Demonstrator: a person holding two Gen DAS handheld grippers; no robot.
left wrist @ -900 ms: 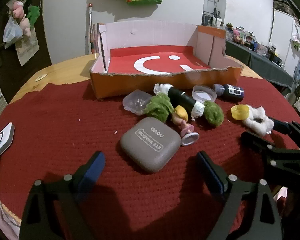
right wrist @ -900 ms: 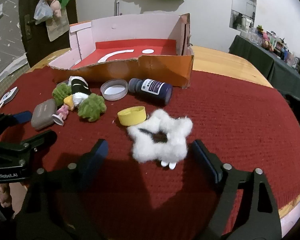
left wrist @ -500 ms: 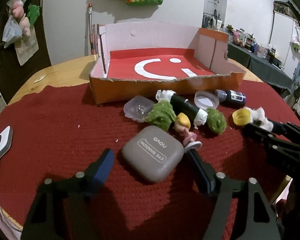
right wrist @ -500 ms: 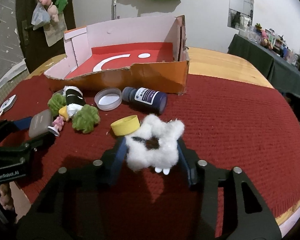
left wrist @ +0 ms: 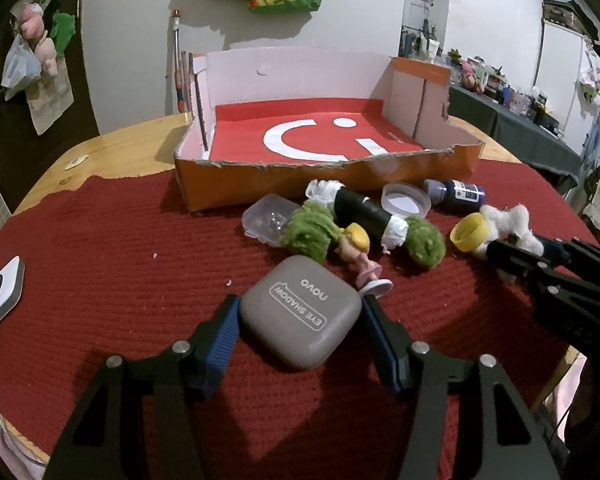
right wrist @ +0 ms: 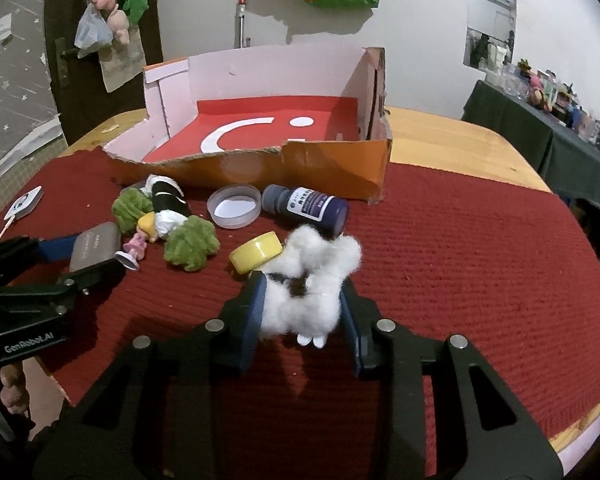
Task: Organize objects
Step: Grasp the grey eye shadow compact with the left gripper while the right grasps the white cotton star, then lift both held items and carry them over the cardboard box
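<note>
My left gripper (left wrist: pixel 300 312) is shut on the grey eye-shadow case (left wrist: pixel 300 316), which lies on the red mat. My right gripper (right wrist: pixel 302 284) is shut on a white fluffy star toy (right wrist: pixel 308 284), also on the mat. The orange cardboard box (left wrist: pixel 320 176) with a red floor and white smiley stands behind, open and empty. Between lie a green-and-black plush roll (left wrist: pixel 364 216), a small blonde doll (left wrist: pixel 360 252), a clear plastic case (left wrist: pixel 266 220), a clear lid (left wrist: pixel 406 200), a dark blue bottle (left wrist: pixel 456 194) and a yellow cap (right wrist: pixel 256 256).
A white charger puck with cable (left wrist: pixel 0 296) lies at the mat's left edge. The round wooden table (right wrist: pixel 440 140) shows bare wood behind the box. A dark side table with clutter (right wrist: pixel 540 120) stands at the right.
Both grippers moved forward and closed: the left around the eye-shadow case, the right around the white fluffy star.
</note>
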